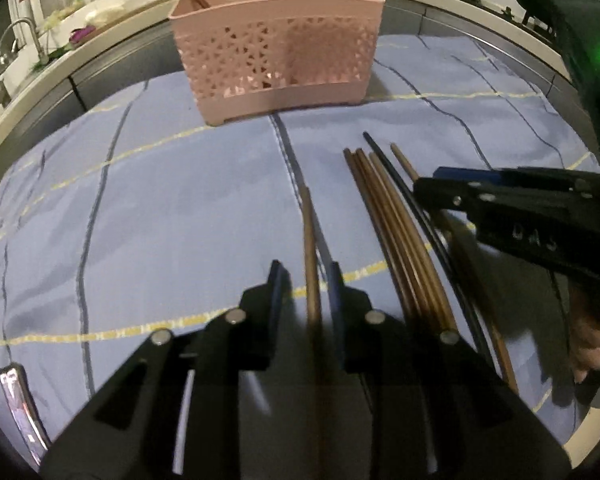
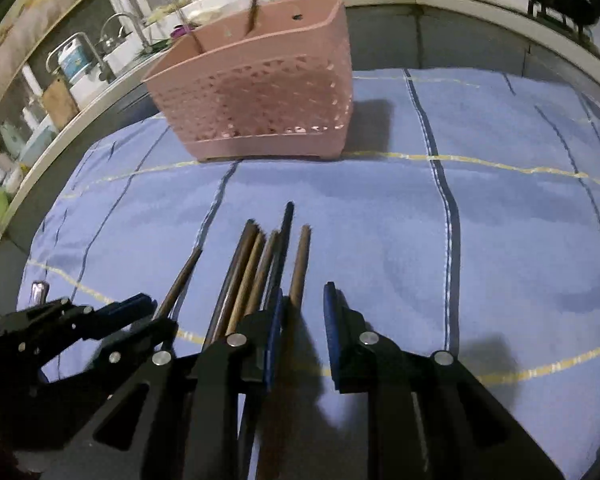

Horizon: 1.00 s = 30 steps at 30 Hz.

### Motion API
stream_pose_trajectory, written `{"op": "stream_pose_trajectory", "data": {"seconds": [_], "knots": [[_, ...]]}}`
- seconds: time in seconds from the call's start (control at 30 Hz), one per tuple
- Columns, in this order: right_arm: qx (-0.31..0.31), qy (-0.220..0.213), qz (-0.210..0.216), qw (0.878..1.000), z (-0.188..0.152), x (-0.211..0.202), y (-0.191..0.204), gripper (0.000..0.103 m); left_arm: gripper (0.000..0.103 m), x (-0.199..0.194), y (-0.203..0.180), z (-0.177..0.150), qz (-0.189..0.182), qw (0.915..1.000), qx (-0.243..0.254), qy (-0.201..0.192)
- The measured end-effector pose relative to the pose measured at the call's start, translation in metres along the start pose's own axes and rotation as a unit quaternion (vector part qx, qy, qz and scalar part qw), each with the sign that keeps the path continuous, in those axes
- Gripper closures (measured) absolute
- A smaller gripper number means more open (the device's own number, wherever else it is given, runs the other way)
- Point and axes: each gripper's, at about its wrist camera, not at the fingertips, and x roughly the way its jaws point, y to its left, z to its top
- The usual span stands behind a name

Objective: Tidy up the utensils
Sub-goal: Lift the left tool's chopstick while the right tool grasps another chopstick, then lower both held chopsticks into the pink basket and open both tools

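Blue checked cloth covers the worktop, with a kitchen sink and stove behind. At the far side stands a pink perforated plastic utensil basket with two chopsticks already upright in it. Seven remain flat near the grippers: a lone brown chopstick lies between the parted jaws of the left gripper, ungripped; the right gripper, also open and empty, straddles the rightmost brown chopstick of the bunch. Nothing blocks the path to the basket.
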Motion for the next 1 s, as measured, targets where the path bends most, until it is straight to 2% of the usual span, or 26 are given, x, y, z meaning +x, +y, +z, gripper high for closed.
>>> {"op": "stream_pose_trajectory", "data": {"seconds": [0.07,0.2,0.3,0.37,0.47,0.57,0.73,0.9,1.0], "knots": [[-0.005,0.0,-0.003,1.0,0.003,0.003,-0.001,0.083,0.081,0.002,0.001,0.003,0.0,1.0,0.0,-0.004],[-0.01,-0.002,-0.005,1.0,0.009,0.008,-0.002,0.095,0.084,0.008,0.001,0.012,-0.001,1.0,-0.002,-0.008],[-0.012,-0.003,-0.004,1.0,0.008,0.009,0.0,0.097,0.097,0.009,-0.002,0.015,-0.004,0.9998,0.006,-0.019],[-0.011,0.001,0.007,1.0,0.006,0.006,0.0,0.098,0.098,0.011,-0.004,0.018,-0.004,0.9998,0.008,-0.019],[0.015,-0.014,0.042,0.999,-0.002,-0.015,-0.006,0.098,0.098,0.004,0.006,0.019,-0.029,0.9994,-0.014,-0.013],[0.015,-0.054,0.069,0.996,-0.011,-0.052,-0.007,0.098,0.098,-0.03,0.022,0.018,-0.06,0.996,-0.04,-0.052],[0.002,-0.128,0.099,0.987,-0.008,-0.112,0.003,0.098,0.098,-0.111,0.04,0.027,-0.087,0.9854,-0.048,-0.139],[-0.008,-0.208,0.126,0.97,0.02,-0.162,0.017,0.098,0.098,-0.175,0.05,0.048,-0.104,0.971,-0.049,-0.21],[-0.023,-0.25,0.128,0.96,0.05,-0.185,0.025,0.098,0.098,-0.206,0.052,0.072,-0.105,0.9616,-0.04,-0.25]]}}
